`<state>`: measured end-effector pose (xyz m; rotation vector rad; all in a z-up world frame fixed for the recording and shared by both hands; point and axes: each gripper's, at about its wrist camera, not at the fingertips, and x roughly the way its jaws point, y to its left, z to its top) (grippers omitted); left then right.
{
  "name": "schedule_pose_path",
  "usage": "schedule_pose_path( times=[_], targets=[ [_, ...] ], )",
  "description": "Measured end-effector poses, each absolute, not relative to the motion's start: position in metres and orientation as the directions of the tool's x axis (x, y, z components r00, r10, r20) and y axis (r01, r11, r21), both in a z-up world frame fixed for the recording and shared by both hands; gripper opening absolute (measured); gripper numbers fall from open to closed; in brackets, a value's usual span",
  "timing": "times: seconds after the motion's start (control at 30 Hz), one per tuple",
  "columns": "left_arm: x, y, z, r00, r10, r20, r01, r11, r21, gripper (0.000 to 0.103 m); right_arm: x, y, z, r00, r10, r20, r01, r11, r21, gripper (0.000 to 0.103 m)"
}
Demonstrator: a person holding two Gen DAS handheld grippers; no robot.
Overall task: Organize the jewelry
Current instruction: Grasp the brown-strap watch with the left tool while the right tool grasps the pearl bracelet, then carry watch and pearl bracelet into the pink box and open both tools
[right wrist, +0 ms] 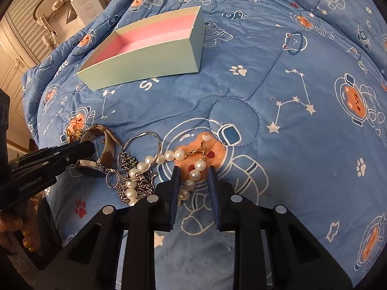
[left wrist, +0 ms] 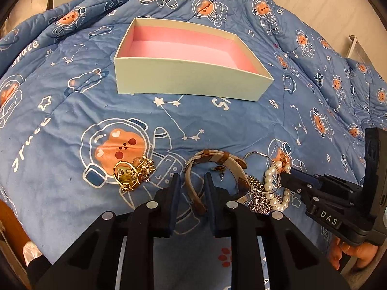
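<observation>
My own black arms cut off the near end of the watch strap (left wrist: 193, 188) and part of the pearl strand (right wrist: 191, 181); the silver chain (right wrist: 135, 188) lies tangled under the pearls, so I cannot trace it. Everything rests on a blue quilt (left wrist: 217, 133) printed with astronaut bears. In the right wrist view, pale cupboards and a white carton (right wrist: 84, 2) show at upper left.

At far left the gold pendants (left wrist: 130, 172) sit in a heap. My left gripper (left wrist: 192, 181) stands open, jaws either side of the cream and brown strap, which loops away from me. My right gripper (right wrist: 193, 174) is open too, with the pearls running between its jaws, away from me and then leftward. The empty pink-lined box (left wrist: 188, 58) lies well beyond the jewelry, long side across my left view.
</observation>
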<state>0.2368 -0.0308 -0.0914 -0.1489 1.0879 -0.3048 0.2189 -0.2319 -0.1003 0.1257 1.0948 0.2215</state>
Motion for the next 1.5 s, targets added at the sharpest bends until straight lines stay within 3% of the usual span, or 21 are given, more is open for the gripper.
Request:
schedule_pose_path(
  times=[0.1,0.23,0.73,1.3,1.5],
  targets=[
    [0.240,-0.032,-0.093,0.431,-0.319,-0.844,0.163,0.948,-0.275,0.010,0.217,-0.230,-0.100,0.456,0.238,-0.858,-0.138,0.971,0.196,0.012],
    [0.236,-0.031,-0.092,0.443,-0.333,-0.832,0.155,0.943,-0.295,0.004,0.213,-0.234,-0.098,0.474,0.266,-0.839,-0.161,0.964,0.214,0.010],
    [0.207,-0.020,-0.056,0.517,-0.403,-0.755,0.189,0.914,-0.358,0.004,0.184,-0.233,-0.034,0.560,0.439,-0.702,-0.382,0.889,0.252,0.010],
    [0.280,-0.023,0.007,0.623,-0.344,-0.702,0.268,0.937,-0.222,0.004,0.276,-0.203,0.041,0.639,0.521,-0.565,-0.487,0.843,0.227,0.010],
    [0.333,-0.027,0.004,0.596,-0.296,-0.746,0.282,0.948,-0.151,0.004,0.336,-0.192,0.039,0.627,0.519,-0.581,-0.469,0.847,0.250,0.010]
  ],
)
